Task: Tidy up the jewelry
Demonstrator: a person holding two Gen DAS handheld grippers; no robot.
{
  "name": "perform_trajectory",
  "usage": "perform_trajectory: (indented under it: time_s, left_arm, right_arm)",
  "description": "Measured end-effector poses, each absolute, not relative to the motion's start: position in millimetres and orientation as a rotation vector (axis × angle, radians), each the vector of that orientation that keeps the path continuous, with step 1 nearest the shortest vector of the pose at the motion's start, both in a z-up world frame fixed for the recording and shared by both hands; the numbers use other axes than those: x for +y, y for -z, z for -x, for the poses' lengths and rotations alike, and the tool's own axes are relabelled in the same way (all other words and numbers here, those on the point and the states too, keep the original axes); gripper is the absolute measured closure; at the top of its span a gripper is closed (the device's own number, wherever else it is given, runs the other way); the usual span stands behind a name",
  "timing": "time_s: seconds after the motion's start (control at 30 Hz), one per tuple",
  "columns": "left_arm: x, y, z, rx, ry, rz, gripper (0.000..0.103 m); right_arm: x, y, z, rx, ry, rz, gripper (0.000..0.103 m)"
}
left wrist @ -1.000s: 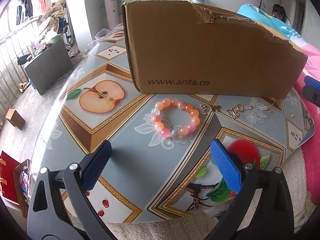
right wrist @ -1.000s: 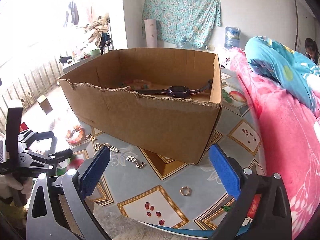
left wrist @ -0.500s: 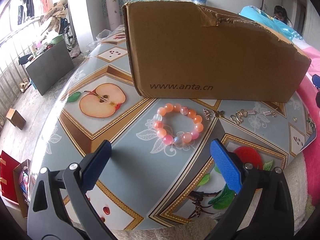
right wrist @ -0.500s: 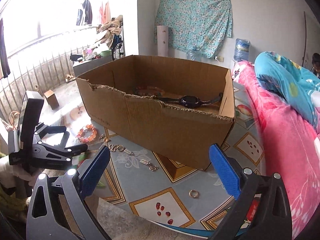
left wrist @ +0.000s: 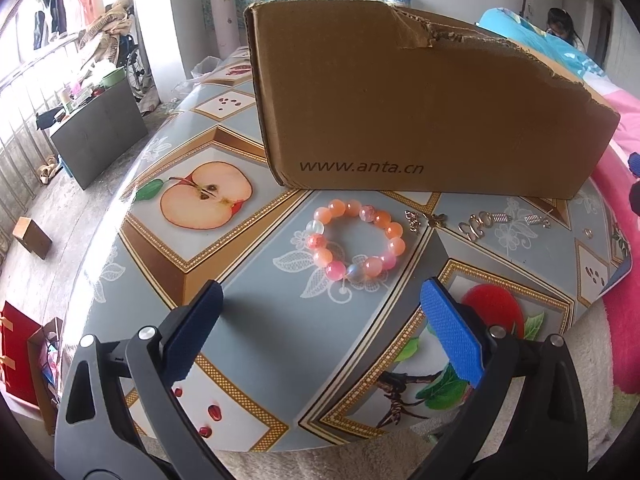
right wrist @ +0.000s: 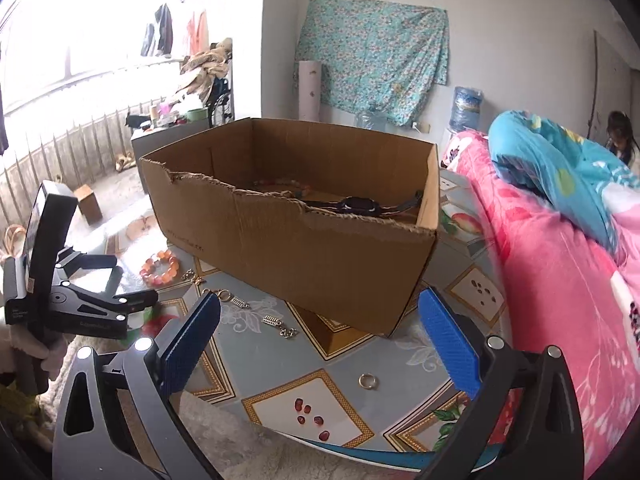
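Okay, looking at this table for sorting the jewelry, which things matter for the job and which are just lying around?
For the job:
bead bracelet
small metal clasps
gold ring
cardboard box, with a watch inside
left hand-held gripper, open
right hand-held gripper, open

Just lying about:
pink blanket
blue quilt
water jug

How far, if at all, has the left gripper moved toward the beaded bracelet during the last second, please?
Yes, a little: the left gripper has closed in on the beaded bracelet, which now lies nearer its open fingertips, beside the cardboard box.
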State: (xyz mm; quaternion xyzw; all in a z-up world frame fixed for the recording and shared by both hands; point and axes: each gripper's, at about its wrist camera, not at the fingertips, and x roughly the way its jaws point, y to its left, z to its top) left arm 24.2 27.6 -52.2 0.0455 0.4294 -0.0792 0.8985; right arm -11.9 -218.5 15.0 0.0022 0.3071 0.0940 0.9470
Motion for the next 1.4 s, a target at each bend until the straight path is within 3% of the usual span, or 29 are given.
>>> perform_trajectory:
  time_s: [0.27,0.57,0.67,0.73,0.83,0.93,1.07,1.23,1.4]
  left_arm:
    - [25,54,-20,0.838,0.106,-0.060,0.007]
    - [25,33,-5,0.774,0.180,-0.149,0.009]
    - [20,29,-1,0.748,0.245,-0.046,0.032]
    - [13,32,-8,0.781,0.307,0.021,0.053]
    - [1,30,-16,0.820,0.398,0.026,0.064]
    - [-12,30,-20,0.899,0.473,-0.071,0.064]
    - [-5,40,-26,0.943,0.417,-0.021,0.066]
    - [8,44,-32,0.911,0.367,0.127,0.066]
    - [-5,42,-34,0.921,0.362,-0.058,0.066]
  right_arm:
    - [-213,13,1,0.765,-0.234,0.055,0.006]
    - [-227,23,0,0.746,-0.187,-0.166,0.007]
    - [-218,13,-3,0.737,-0.195,-0.035,0.010]
    - [-218,3,1,0.730,-0.189,-0.005,0.011]
    - [-225,-5,15,0.673,-0.147,-0.038,0.011]
    - [-228,6,19,0.651,-0.123,-0.118,0.012]
    - [-217,12,8,0.705,-0.195,-0.125,0.026]
    - [-212,-6,8,0.707,-0.210,0.007,0.027]
    - [-219,9,10,0.692,-0.147,-0.083,0.027]
